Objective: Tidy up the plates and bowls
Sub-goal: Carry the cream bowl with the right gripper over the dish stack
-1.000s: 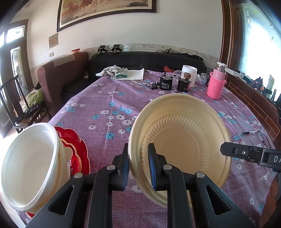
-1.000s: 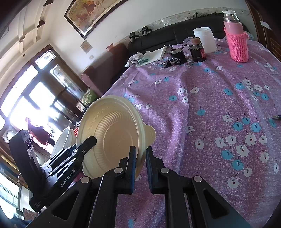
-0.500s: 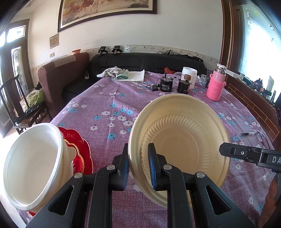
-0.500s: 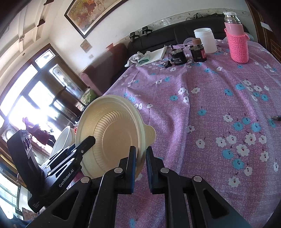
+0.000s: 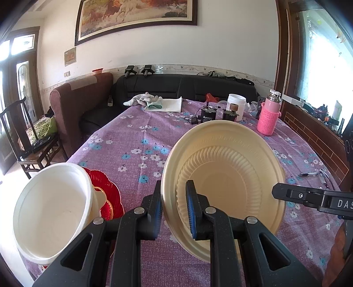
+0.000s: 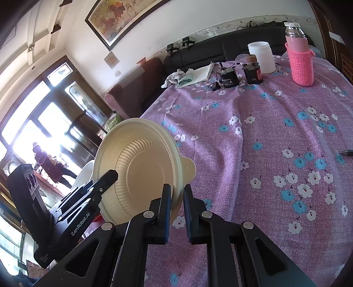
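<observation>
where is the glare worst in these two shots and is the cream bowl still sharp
Right wrist view: the windows at left are blown out white. Left wrist view: the window at right washes out. The cream bowl stays sharp in both; straight lines bow toward the fisheye edges.

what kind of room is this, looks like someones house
Most likely a living or dining room in a home. A black sofa and a brown armchair stand behind a table with a purple floral cloth, and a large framed painting hangs on the wall above.
</observation>
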